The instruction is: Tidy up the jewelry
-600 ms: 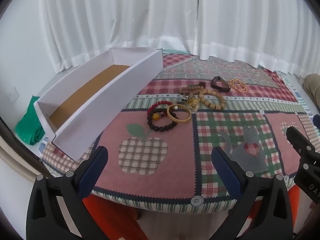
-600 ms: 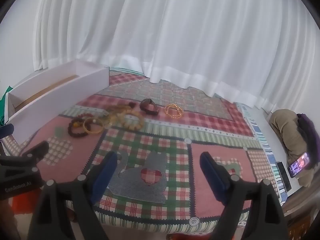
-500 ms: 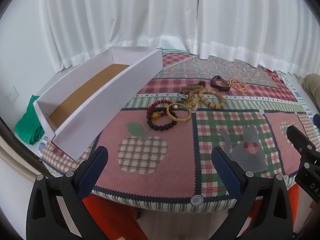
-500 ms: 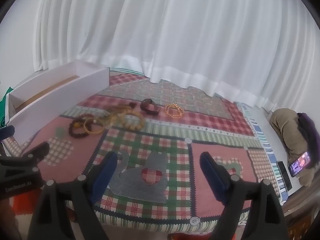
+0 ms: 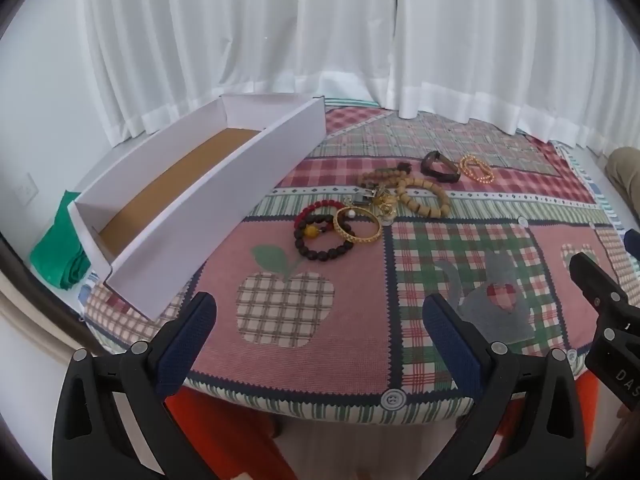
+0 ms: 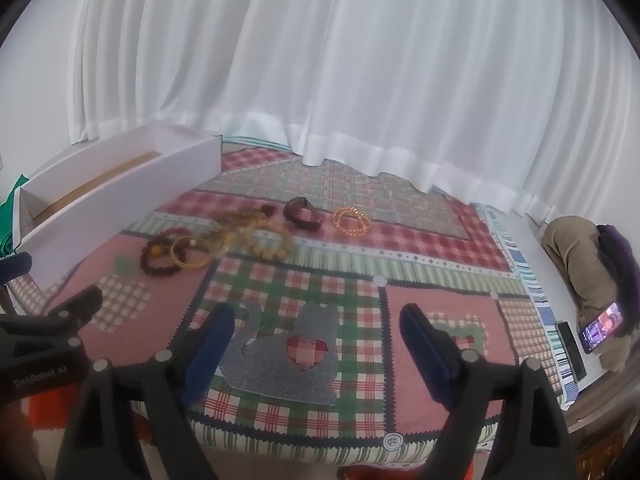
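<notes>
Left wrist view, patchwork-cloth surface (image 5: 360, 312), white curtains (image 5: 280, 40) behind, long white box (image 5: 224, 196) left of frame, long axis running lower left to upper centre, bracelet cluster (image 5: 384, 208) mid-frame just right of box, left claw (image 5: 320, 328) open and empty, right claw (image 6: 316, 340) open and empty.
</notes>
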